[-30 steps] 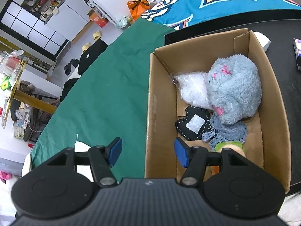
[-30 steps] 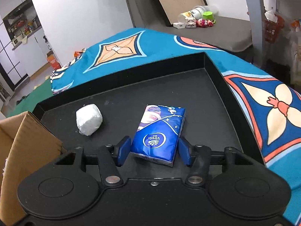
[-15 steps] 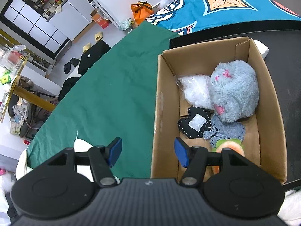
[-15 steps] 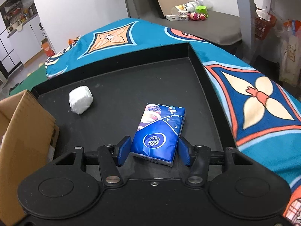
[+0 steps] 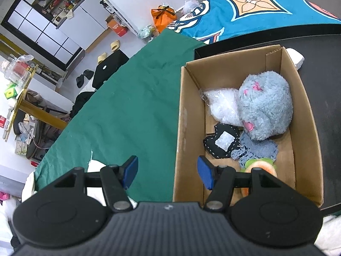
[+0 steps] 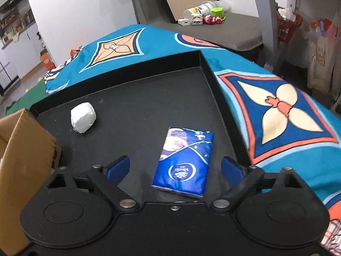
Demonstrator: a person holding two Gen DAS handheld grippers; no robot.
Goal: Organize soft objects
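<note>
L gripper (image 5: 167,169) jaws apart over box (image 5: 307,98) edge | R gripper (image 6: 175,168) jaws apart, tissue pack (image 6: 184,161) btwn, untouched | white wad (image 6: 83,117) near box

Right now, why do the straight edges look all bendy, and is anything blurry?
Left wrist view: the fisheye lens bows the cardboard box edges, picture sharp. Right wrist view: the black tray rim curves too; the tissue pack is sharp, the far right edge slightly smeared.

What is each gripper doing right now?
Left gripper: open, holding nothing, beside the cardboard box.
Right gripper: open, straddling the blue tissue pack, not gripping.
</note>
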